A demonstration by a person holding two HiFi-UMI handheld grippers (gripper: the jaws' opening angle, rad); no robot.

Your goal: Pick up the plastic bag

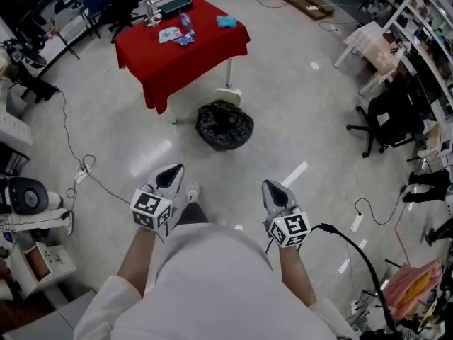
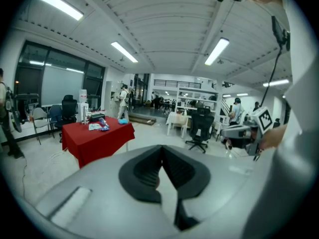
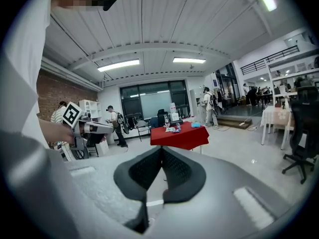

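**Task item.** The plastic bag (image 1: 224,126) is black, thin glossy film, crumpled into a low rounded mound with folds gathered toward a dark hollow at its centre. It lies on the floor (image 1: 290,126) at the upper centre of the head view. It is just below the draped tabletop (image 1: 180,48) and just beside that tabletop's flat white foot plate (image 1: 228,96).

**Claws.** The left claw (image 1: 175,170) and the right claw (image 1: 272,187) sit in the lower half of the frame, well apart from the bag, tips pointing toward it. Each has a smooth grey moulded shell, dark ribbed pads and a marker cube (image 1: 151,210) at the rear. Both claws are clenched: in each gripper view the pads meet along a centre seam with nothing between them.

**Surroundings.**
- The tabletop carries a red cloth hanging in soft folds. On it are a clear bottle (image 1: 185,23), a small light-blue object (image 1: 226,21) and a flat black device (image 1: 173,6).
- The floor is pale, polished and reflective.
- A thin cable (image 1: 78,168) trails along the left of the frame.
- A thick black cable (image 1: 357,253) loops at the lower right.
- A black office chair (image 1: 386,115) stands at the right, with a white table (image 1: 371,44) above it.
- Bare floor lies between the claws and the bag.
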